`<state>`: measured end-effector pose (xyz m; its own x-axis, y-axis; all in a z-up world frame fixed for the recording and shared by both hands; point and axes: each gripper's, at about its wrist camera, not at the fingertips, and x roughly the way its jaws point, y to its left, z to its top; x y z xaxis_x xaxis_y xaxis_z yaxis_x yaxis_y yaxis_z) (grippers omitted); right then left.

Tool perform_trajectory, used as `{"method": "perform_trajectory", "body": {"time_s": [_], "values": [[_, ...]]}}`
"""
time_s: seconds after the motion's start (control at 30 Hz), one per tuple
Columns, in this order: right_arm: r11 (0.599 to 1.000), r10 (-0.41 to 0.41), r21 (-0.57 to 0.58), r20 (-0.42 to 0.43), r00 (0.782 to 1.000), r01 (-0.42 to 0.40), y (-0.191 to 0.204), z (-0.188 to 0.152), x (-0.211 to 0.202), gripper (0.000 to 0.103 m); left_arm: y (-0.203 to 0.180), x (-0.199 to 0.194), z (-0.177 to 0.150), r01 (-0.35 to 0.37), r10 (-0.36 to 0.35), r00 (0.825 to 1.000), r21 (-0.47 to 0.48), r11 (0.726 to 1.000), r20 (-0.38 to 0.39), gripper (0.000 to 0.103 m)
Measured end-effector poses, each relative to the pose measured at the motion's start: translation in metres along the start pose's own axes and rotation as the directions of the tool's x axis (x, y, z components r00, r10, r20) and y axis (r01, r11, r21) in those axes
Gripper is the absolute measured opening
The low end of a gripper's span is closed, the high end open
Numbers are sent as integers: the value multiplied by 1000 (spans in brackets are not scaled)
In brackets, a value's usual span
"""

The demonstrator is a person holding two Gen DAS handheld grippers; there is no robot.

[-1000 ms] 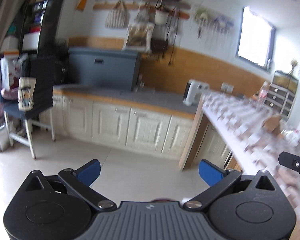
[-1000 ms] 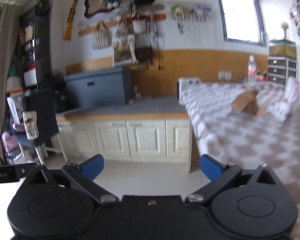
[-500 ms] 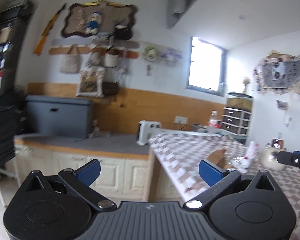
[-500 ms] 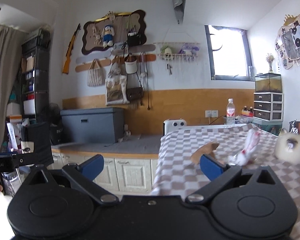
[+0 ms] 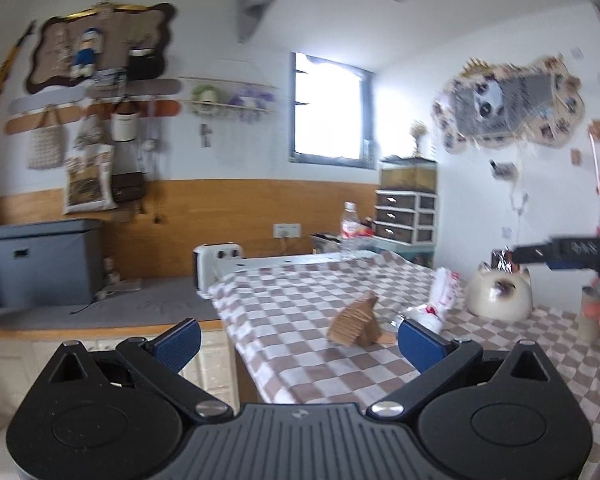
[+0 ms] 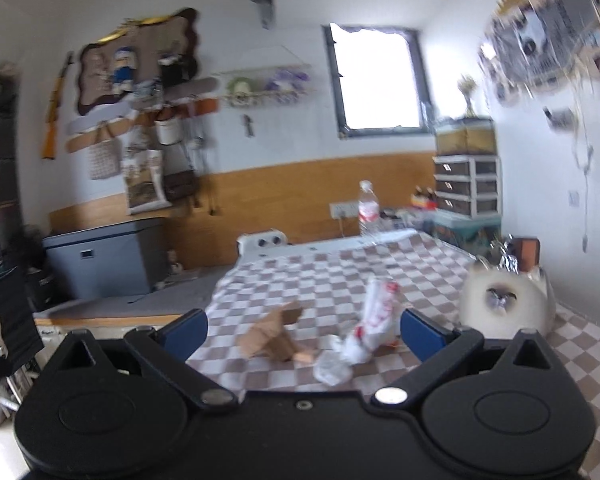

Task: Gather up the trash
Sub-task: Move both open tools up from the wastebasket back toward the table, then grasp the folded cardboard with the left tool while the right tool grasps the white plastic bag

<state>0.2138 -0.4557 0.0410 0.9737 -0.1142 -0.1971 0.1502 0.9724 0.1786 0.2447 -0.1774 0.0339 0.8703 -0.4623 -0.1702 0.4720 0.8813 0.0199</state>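
A crumpled brown cardboard piece (image 5: 354, 322) (image 6: 272, 336) lies on the checkered tablecloth (image 5: 300, 300) (image 6: 300, 280). Beside it lies a white wrapper with red print (image 5: 440, 300) (image 6: 374, 320) and a small clear crumpled wrapper (image 6: 332, 366). My left gripper (image 5: 298, 340) is open and empty, held short of the cardboard. My right gripper (image 6: 302, 330) is open and empty, just short of the cardboard and wrappers. The right gripper's body also shows at the right edge of the left wrist view (image 5: 568, 254).
A white cat-shaped container (image 5: 498, 298) (image 6: 504, 302) sits on the table's right side. A plastic water bottle (image 5: 350, 228) (image 6: 368, 212) stands at the far end. A white appliance (image 5: 218, 262), grey bin (image 5: 40, 256) and counter lie left. Drawers (image 5: 406, 216) stand at the back.
Both views have swung right and moved closer to the table. The cardboard and wrappers now sit larger and nearer the fingers. Both grippers stay open.
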Motion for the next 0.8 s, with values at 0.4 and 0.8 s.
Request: {"method": "perform_trajectory", "body": {"time_s": [0.4,0.8], "values": [[925,-37,372,-119,992,79,-78,-9,152,97,-33,88,7,105,-100,994,173,979,-37,103],[843,40,536,-129,991,36,-90,-65,232,94,-46,176,6,223,-211,974,226,948,-78,103]]}}
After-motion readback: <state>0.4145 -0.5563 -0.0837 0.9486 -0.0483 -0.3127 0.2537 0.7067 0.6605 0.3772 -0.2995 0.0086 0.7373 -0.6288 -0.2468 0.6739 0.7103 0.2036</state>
